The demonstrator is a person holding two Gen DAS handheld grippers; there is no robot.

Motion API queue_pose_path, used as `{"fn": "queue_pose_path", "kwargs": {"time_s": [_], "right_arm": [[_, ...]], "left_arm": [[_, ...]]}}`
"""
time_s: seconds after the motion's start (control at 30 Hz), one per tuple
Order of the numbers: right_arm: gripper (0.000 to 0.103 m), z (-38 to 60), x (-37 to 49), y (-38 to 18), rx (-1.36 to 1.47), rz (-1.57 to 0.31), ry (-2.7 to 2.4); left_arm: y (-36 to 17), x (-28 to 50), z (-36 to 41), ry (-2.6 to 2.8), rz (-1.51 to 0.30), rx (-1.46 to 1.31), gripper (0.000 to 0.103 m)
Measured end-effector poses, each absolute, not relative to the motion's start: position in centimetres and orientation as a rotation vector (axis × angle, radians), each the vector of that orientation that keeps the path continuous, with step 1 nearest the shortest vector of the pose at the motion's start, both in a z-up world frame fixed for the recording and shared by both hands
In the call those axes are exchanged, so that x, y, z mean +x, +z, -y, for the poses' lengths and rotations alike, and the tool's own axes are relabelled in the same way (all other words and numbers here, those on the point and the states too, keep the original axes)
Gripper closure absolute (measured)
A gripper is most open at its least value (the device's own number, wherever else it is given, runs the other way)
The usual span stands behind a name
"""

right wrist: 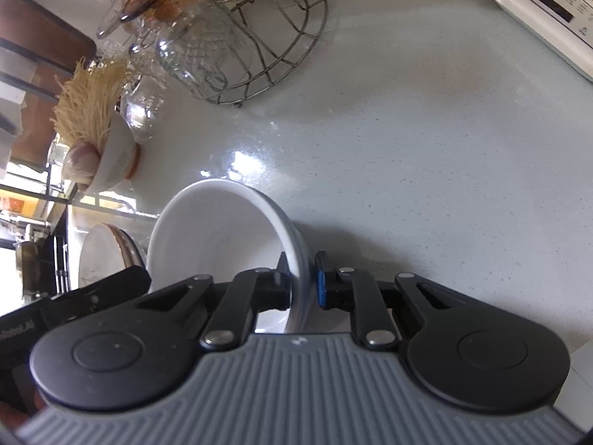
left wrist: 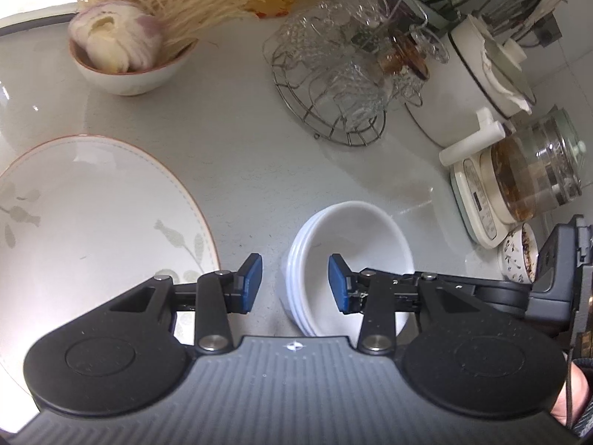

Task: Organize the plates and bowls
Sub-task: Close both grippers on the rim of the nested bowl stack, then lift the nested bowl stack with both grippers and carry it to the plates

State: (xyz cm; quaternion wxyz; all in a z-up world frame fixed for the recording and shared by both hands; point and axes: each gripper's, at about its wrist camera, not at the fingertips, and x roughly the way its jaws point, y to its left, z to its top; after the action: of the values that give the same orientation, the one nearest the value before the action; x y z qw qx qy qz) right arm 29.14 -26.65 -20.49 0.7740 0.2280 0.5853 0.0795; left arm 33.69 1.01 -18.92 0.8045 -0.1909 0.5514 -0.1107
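Note:
A stack of white bowls (left wrist: 355,244) stands on the pale counter. My left gripper (left wrist: 295,283) is open and straddles the stack's left rim, one blue pad outside and one inside, with a gap on both sides. In the right wrist view my right gripper (right wrist: 302,282) is shut on the right wall of the same white bowls (right wrist: 222,230). A large white plate (left wrist: 92,222) with a pink rim and leaf pattern lies left of the bowls. Farther back is a pink-rimmed bowl (left wrist: 129,70) holding garlic and dry noodles.
A wire basket of glass cups (left wrist: 333,85) lies tipped behind the bowls. To the right stand a white pot (left wrist: 474,85), a glass kettle on its base (left wrist: 526,181) and a small patterned cup (left wrist: 519,256). The appliance base (right wrist: 537,3) edges the counter's far right.

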Motion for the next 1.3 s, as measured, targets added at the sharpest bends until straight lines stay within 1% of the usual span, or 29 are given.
{"fn": "queue_pose_path", "kwargs": {"time_s": [0.43,0.77,0.83,0.97,1.03,1.3], "right_arm": [[0.088,28.2,28.2,-20.4,0.534,-1.25,0.123],[0.087,29.0,27.0,-20.2,0.553,-1.227,0.085],[0.087,29.2,26.9,-20.2,0.555,-1.218,0.075],[0.087,29.6,26.5,-20.2,0.567,-1.216,0.062],[0.087,29.5,26.3,-20.3,0.567,-1.217,0.059],[0.087,28.9,25.8,-19.6,0.56,-1.191,0.055]], "left_arm": [[-20.8,35.4,1.8,-0.297,-1.234,-0.301,0.058],[-22.6,35.8,4.1,-0.39,-1.289,-0.282,0.059],[-22.8,35.7,4.3,-0.403,-1.288,-0.282,0.06],[-23.1,35.7,4.4,-0.417,-1.296,-0.293,0.074],[-23.1,35.6,4.5,-0.427,-1.292,-0.3,0.078],[-22.8,35.3,3.8,-0.436,-1.275,-0.322,0.08]]}}
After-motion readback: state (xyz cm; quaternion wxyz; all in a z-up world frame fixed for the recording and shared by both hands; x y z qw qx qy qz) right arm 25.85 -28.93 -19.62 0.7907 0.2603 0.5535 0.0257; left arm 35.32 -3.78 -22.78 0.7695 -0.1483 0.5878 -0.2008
